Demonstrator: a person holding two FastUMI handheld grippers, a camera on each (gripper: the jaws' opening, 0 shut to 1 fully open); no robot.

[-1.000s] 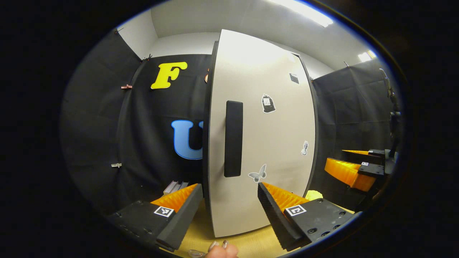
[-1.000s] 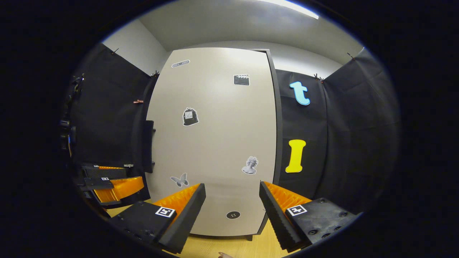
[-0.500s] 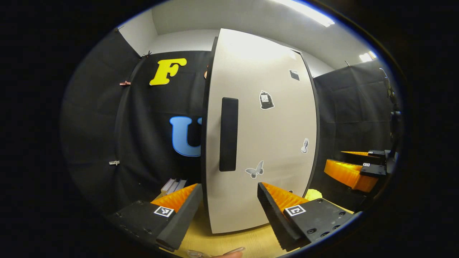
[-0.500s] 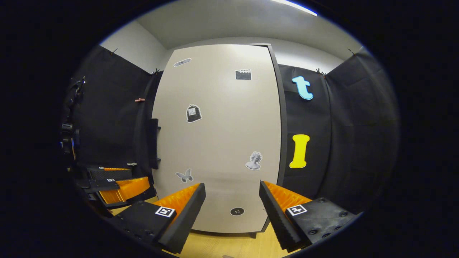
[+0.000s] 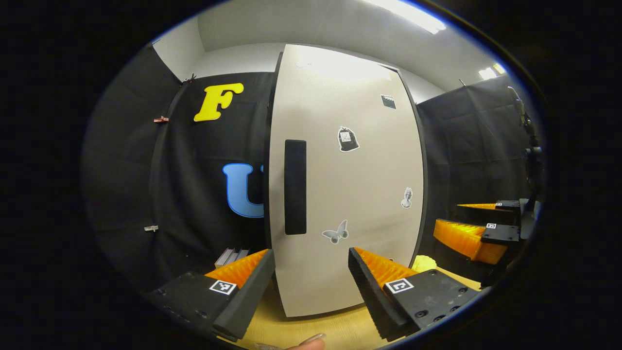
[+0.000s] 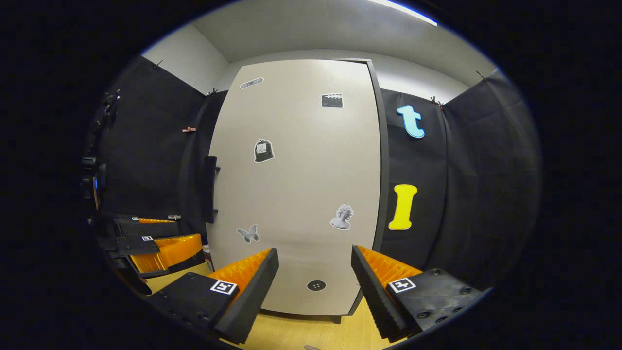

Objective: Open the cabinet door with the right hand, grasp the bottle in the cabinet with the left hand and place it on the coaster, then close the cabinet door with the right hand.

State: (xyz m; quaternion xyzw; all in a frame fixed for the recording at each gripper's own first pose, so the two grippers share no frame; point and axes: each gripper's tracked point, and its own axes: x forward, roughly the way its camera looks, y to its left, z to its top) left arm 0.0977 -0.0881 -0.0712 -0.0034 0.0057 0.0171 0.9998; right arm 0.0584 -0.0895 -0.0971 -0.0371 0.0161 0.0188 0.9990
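**Spotter:** Where do things stand?

**Me:** I'm looking at the cabinet door [image 6: 296, 189], and it sits flush in its frame. From my left gripper [image 5: 311, 272] the handle [image 5: 295, 187] is a dark upright bar near the door's left edge. The bottle is nowhere I can see. A yellow thing [image 5: 423, 263] peeks out at the door's lower right, maybe the coaster, but I can't tell.

**Spotter:** And the tongs?

**Me:** Both spread wide and holding nothing. My right gripper [image 6: 315, 272] faces the middle of the door, well to the right of the handle [image 6: 210, 189].

**Spotter:** So is the job starting or ending?

**Me:** A shut door fits either a bottle waiting inside or one already set down.

**Spotter:** Risks?

**Me:** If I go for the handle, it's narrow and edge-on from the right gripper, so a finger could skid off the smooth door face. The left gripper [image 6: 155, 245] also hangs close below that handle, so the two could clash.

**Spotter:** Surroundings?

**Me:** There's a pale wooden tabletop [image 5: 340, 328] under the door, black cloth walls on both sides of it, and a ceiling light [image 5: 408, 13] above.
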